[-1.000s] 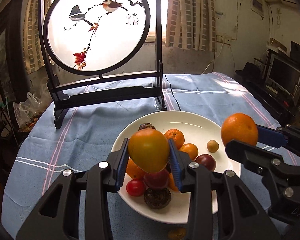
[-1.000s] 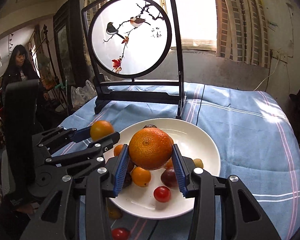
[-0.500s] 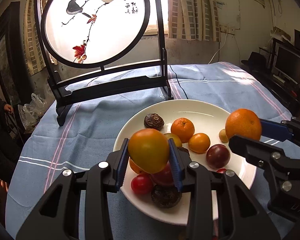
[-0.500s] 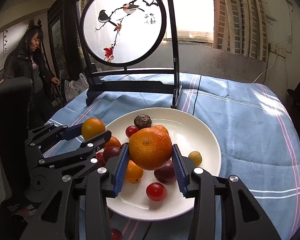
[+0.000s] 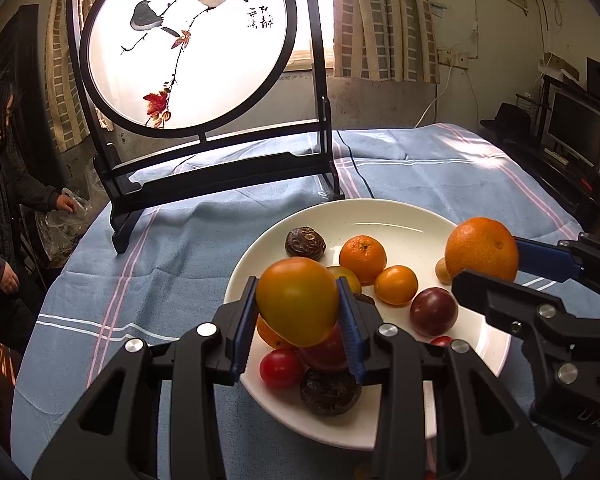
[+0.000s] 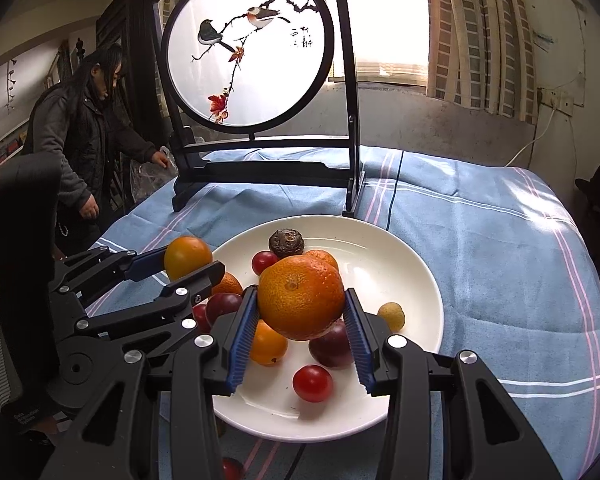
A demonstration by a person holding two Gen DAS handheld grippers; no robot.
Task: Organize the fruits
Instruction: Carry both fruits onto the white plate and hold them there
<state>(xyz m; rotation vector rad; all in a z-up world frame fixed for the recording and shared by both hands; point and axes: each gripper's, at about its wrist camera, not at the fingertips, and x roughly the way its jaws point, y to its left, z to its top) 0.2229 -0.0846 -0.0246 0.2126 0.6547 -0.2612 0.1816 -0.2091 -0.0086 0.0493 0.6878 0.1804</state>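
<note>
Covering the round table is a blue cloth with white and pink stripes [image 5: 188, 264]. At its far side stands a black-framed round screen painted with two birds on a branch [image 5: 188, 44]. Nearer lies a white round ceramic plate [image 5: 400, 216] holding loose fruit. A person in a dark jacket [image 6: 80, 128] stands beyond the table's left edge.

Left gripper [image 5: 298, 322]: blue-padded fingers [image 5: 246, 320] clamped on a smooth yellow-orange round fruit [image 5: 298, 300], held above the plate's near-left portion.

Right gripper [image 6: 302, 328]: fingers [image 6: 242, 328] clamped on a dimpled orange citrus fruit [image 6: 300, 296], held above the middle of the plate.

Plate contents, by size: a small orange mandarin [image 5: 362, 254]; a dark purple plum [image 5: 434, 312]; a dark brown wrinkled round fruit [image 5: 305, 243] at the far side, another [image 5: 328, 392] at the near rim; a small yellow-orange kumquat-like fruit [image 5: 396, 285]; a red cherry tomato [image 5: 281, 368]; a small tan round fruit [image 6: 392, 316] on the right
</note>
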